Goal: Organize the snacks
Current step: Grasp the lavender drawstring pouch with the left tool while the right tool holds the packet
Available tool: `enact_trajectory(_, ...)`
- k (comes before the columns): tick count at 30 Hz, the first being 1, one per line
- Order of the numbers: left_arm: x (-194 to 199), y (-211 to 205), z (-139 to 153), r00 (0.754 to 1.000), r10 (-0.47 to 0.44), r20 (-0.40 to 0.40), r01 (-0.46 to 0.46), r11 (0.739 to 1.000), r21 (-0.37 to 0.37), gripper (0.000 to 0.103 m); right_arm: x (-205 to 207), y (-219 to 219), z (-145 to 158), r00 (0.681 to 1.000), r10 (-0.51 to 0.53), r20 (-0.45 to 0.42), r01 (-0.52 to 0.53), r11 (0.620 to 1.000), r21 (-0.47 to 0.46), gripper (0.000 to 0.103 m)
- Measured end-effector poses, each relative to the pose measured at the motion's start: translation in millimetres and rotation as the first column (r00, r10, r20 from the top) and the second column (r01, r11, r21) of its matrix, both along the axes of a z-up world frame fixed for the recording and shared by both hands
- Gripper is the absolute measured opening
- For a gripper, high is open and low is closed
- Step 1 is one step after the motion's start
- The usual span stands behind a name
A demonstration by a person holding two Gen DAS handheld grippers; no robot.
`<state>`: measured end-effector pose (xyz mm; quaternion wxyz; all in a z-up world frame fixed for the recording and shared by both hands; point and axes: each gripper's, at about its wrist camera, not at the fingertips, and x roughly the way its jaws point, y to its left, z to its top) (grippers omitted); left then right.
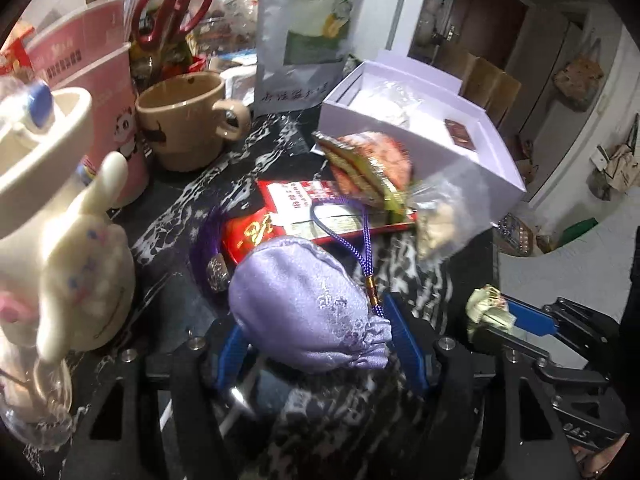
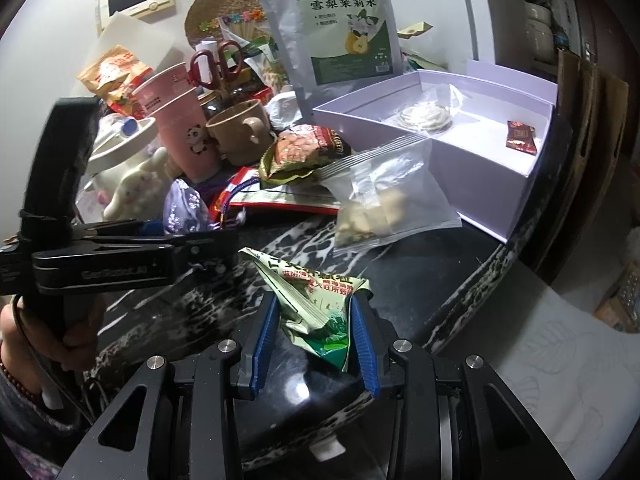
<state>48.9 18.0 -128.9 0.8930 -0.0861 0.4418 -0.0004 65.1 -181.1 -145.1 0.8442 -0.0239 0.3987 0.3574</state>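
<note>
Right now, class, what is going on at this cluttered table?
A person is sorting snacks with two tools. The left hand-held gripper has the lilac satin pouch between its fingers. The right hand-held gripper is clamped on a crumpled green-and-white snack packet. The open white box already holds a few items; more packets lie beside it.

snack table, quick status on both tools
Left tool around purple pouch, grip unclear. Right tool shut on green packet. Lilac box open; clear zip bag lies before it.
</note>
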Motion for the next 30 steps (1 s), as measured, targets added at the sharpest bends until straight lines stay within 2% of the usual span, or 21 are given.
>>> enact_trajectory(9, -28.4, -22.4, 23.4, 0.997, -0.055, 0.045, 0.054, 0.998, 0.012, 0.064, -21.3, -7.2, 5.3, 1.000, -0.008, 0.009, 0.008, 1.000, 0.013, 0.036)
enact_trajectory(18, -45.1, -38.1, 52.3, 0.990, -0.081, 0.115, 0.080, 0.997, 0.007, 0.064, -36.1, -26.7, 21.7, 0.998, -0.060, 0.015, 0.060, 0.998, 0.025, 0.036)
enact_trajectory(30, -32.8, -75.0, 99.4, 0.956, -0.170, 0.238, 0.168, 0.985, 0.030, 0.064, -37.6, -62.0, 65.4, 0.985, -0.144, 0.091, 0.140, 0.989, 0.045, 0.036)
